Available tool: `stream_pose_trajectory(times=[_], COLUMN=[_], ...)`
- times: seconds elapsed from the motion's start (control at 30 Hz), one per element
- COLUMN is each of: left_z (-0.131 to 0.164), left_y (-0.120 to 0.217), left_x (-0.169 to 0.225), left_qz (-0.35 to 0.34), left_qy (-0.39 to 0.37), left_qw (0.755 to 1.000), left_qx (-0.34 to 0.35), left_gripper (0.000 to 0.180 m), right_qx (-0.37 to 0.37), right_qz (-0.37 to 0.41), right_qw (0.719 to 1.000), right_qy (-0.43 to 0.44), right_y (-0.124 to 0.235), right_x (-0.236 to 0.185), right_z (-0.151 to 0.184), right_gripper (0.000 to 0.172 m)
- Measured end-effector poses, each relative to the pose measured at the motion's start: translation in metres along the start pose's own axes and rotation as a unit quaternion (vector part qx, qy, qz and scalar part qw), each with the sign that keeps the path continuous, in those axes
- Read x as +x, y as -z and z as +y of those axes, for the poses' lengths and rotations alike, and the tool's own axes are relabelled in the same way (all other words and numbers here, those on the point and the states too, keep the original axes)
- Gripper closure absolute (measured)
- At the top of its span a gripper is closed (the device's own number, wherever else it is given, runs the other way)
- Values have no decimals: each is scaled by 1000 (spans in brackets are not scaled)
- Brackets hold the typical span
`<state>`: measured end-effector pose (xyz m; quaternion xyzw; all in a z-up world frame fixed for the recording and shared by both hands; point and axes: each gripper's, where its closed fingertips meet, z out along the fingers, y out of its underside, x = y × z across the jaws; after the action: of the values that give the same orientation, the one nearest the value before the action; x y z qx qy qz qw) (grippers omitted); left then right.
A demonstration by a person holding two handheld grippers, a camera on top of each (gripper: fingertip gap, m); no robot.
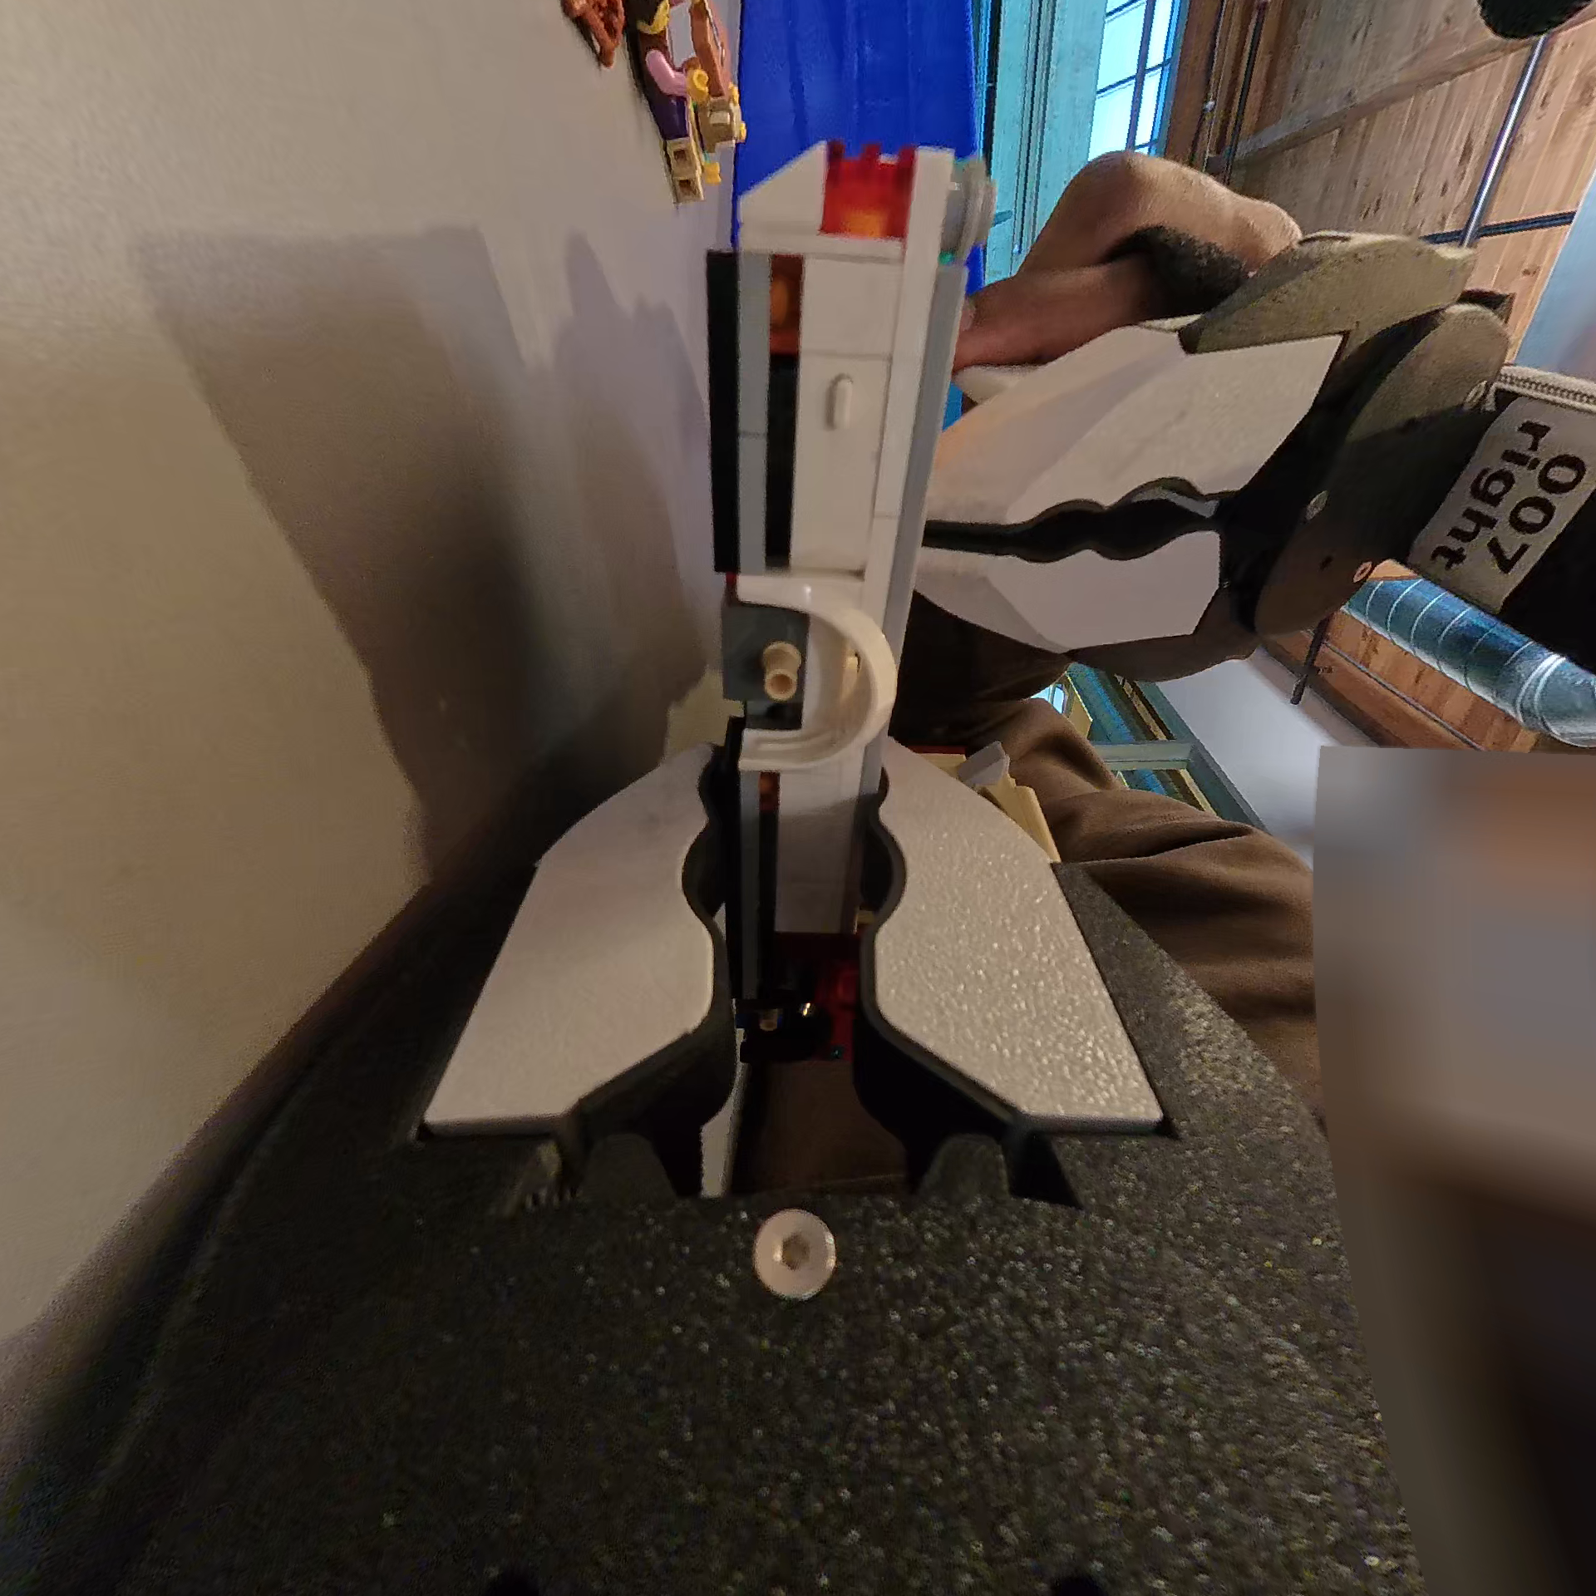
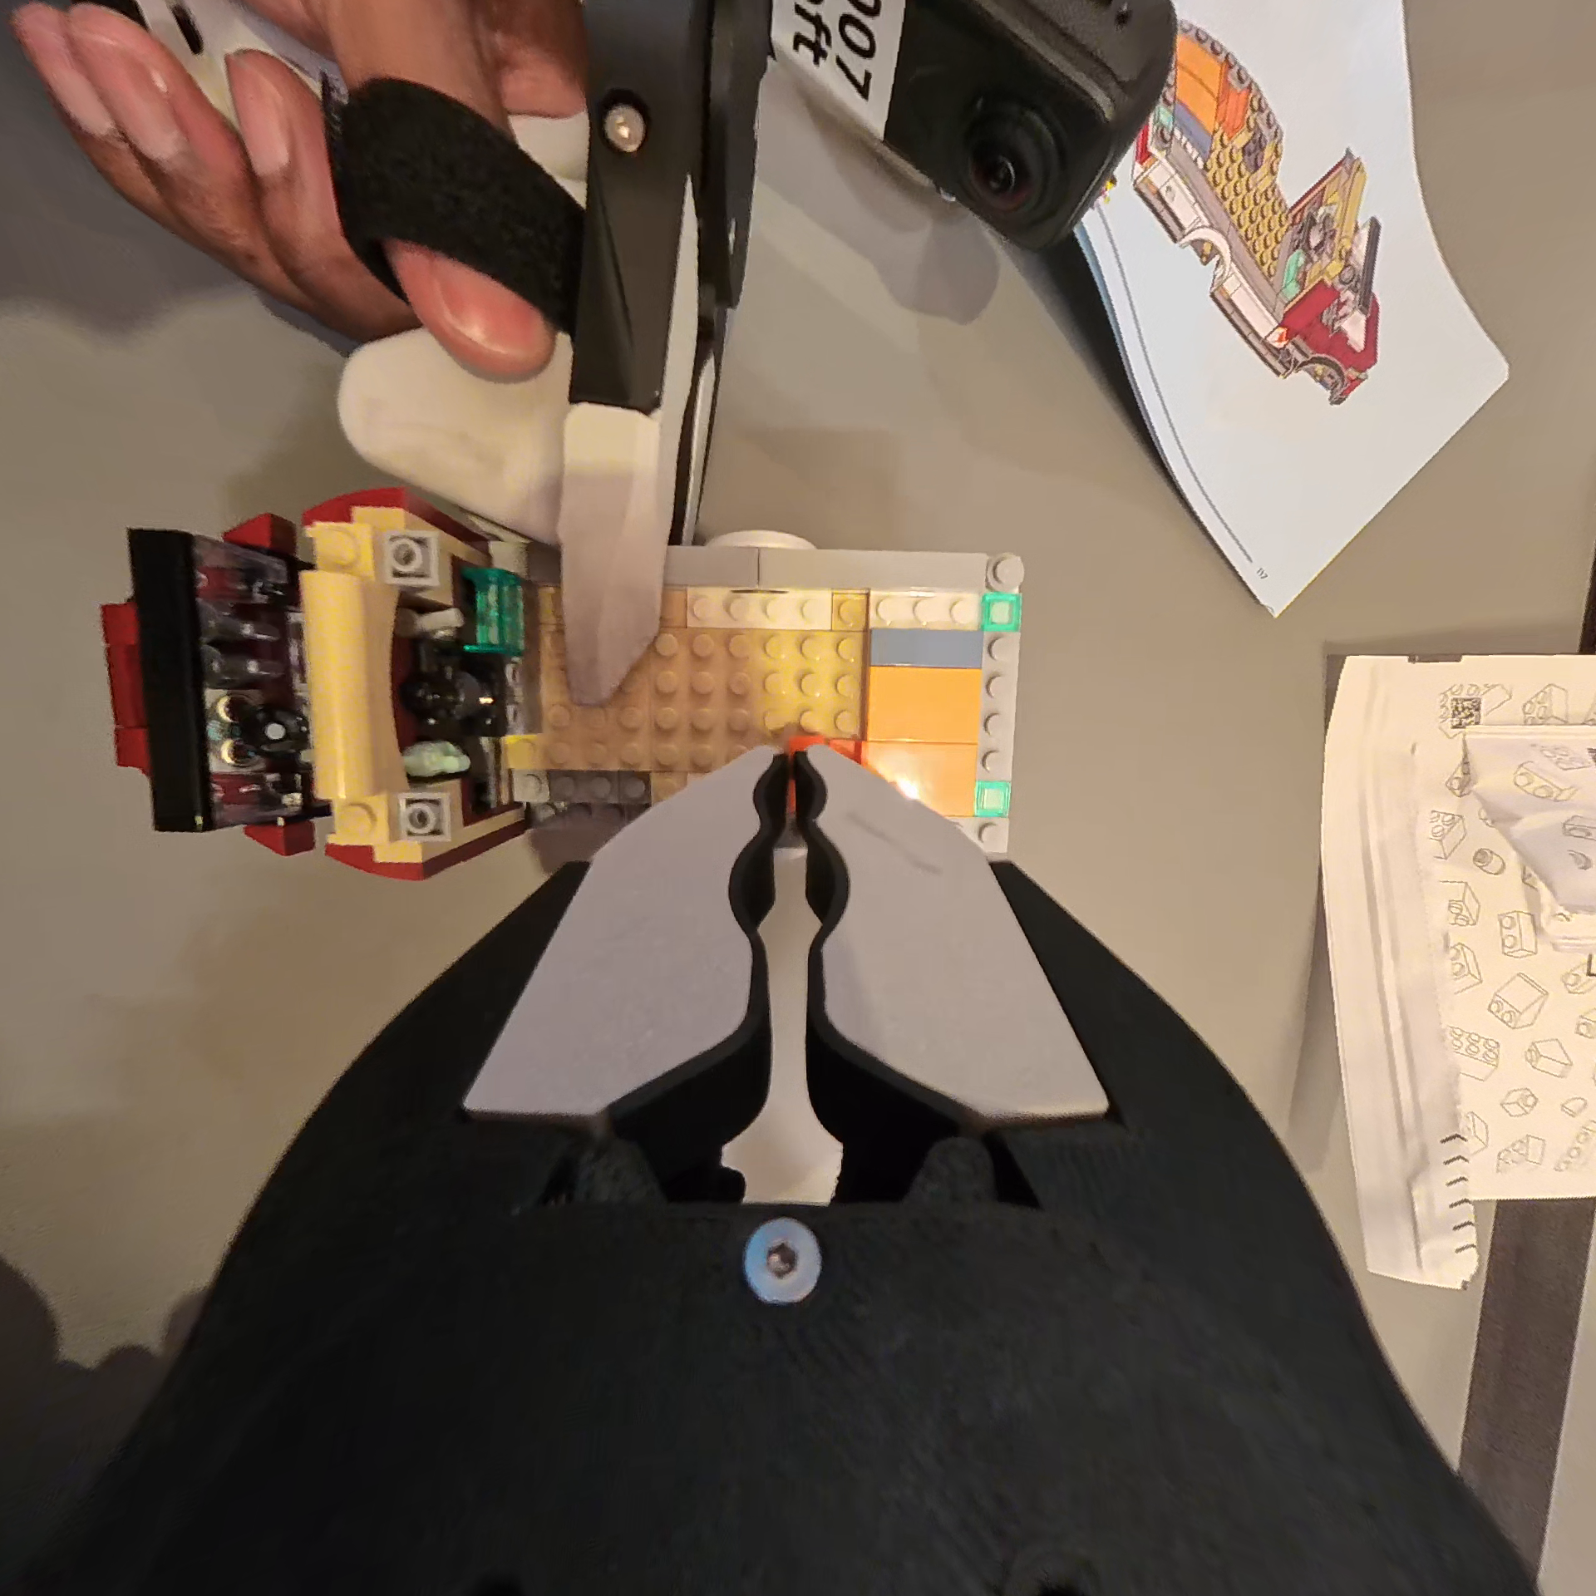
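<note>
Tan-studded brick vehicle (image 2: 691, 682) | long axis crosswise, nose left | left tongs (image 1: 794, 829) clamp body | right tongs (image 2: 793, 760) pinch orange piece (image 2: 790, 782)

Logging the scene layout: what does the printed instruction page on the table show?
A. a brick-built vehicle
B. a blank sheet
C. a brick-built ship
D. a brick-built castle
A: the instruction page lying beyond the brick model pictures a studded vehicle with a red front end.

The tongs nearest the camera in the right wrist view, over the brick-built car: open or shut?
Shut. The right tongs have their tips nearly together, with just a sliver of an orange-red brick between them, at the toy car's studded floor.
</note>
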<state>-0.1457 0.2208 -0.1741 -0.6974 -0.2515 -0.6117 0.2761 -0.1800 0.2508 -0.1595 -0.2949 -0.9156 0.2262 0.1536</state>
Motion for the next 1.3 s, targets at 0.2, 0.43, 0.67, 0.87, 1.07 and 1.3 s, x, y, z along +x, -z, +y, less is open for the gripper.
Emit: stream_pose_trajectory(times=[0.2,0.43,0.67,0.87,1.07,1.3], left_z=[2,5,8,8,9,8], left_y=[-1,-2,-4,-4,-5,-5], left_x=[1,2,3,6,3,6], left_qz=[0,-3,-9,-11,-22,-19], left_qy=[-8,-32,-61,-81,-95,-104], left_qw=[1000,999,998,996,995,994], left_qx=[-6,-17,-27,-30,-35,-35], left_gripper=[153,153,152,152,152,152], right_qx=[-2,9,17,26,22,31], right_qz=[-4,-18,-24,-28,-32,-34], right_qw=[1000,1000,999,999,999,999], right_qy=[-4,-13,-13,-12,-9,-16], right_y=[1,2,4,7,7,8], right_x=[0,-2,-3,-3,-4,-3], right_z=[0,0,-3,-5,-5,-6], right_gripper=[170,170,170,170,170,170])
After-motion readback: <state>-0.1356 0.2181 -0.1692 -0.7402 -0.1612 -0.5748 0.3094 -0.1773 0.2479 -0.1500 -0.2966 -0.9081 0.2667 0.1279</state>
